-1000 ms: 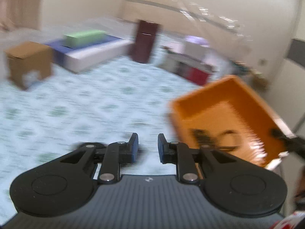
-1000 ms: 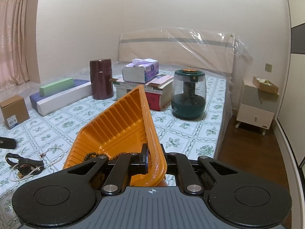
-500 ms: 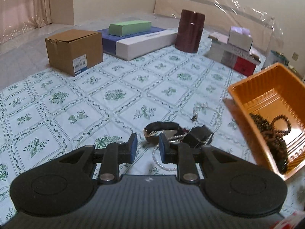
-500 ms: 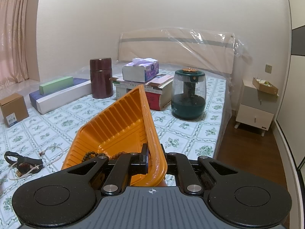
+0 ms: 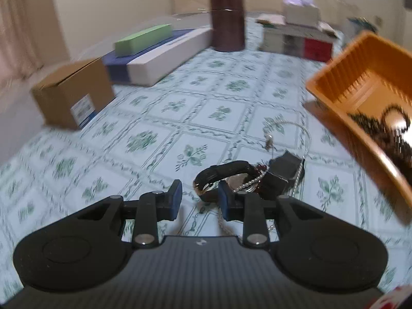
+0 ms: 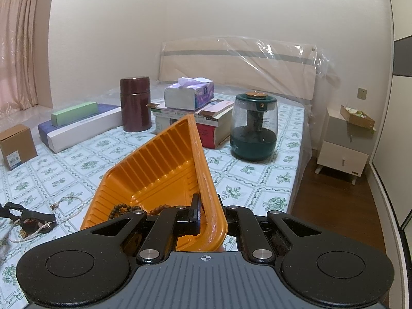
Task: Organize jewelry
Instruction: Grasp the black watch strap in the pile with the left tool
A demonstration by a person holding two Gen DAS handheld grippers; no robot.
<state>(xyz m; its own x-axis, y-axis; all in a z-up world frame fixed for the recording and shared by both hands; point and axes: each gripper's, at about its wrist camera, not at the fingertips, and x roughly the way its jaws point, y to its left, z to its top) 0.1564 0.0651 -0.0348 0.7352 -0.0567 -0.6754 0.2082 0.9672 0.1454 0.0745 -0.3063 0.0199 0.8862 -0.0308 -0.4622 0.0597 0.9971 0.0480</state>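
My right gripper (image 6: pixel 209 221) is shut on the rim of an orange tray (image 6: pixel 164 164) and holds it tilted above the bed; dark bead strings (image 6: pixel 123 209) lie inside. The tray also shows at the right of the left wrist view (image 5: pixel 360 82). My left gripper (image 5: pixel 199 198) is open and low over the bed, right at a black watch (image 5: pixel 226 173) tangled with a pearl necklace (image 5: pixel 251 181). A thin chain (image 5: pixel 291 125) lies just beyond. The same pile shows at the left of the right wrist view (image 6: pixel 31 222).
On the floral bed sheet (image 5: pixel 167 108) stand a cardboard box (image 5: pixel 72 92), a white and blue long box (image 5: pixel 164 56) with a green box (image 5: pixel 143 38) on it, a maroon canister (image 5: pixel 227 22), books with tissues (image 6: pixel 189 95) and a green humidifier (image 6: pixel 253 128). A nightstand (image 6: pixel 345 149) stands beside the bed.
My left gripper has moved closer to the watch and pearls and opened a little wider. The right gripper keeps holding the tray nearly still.
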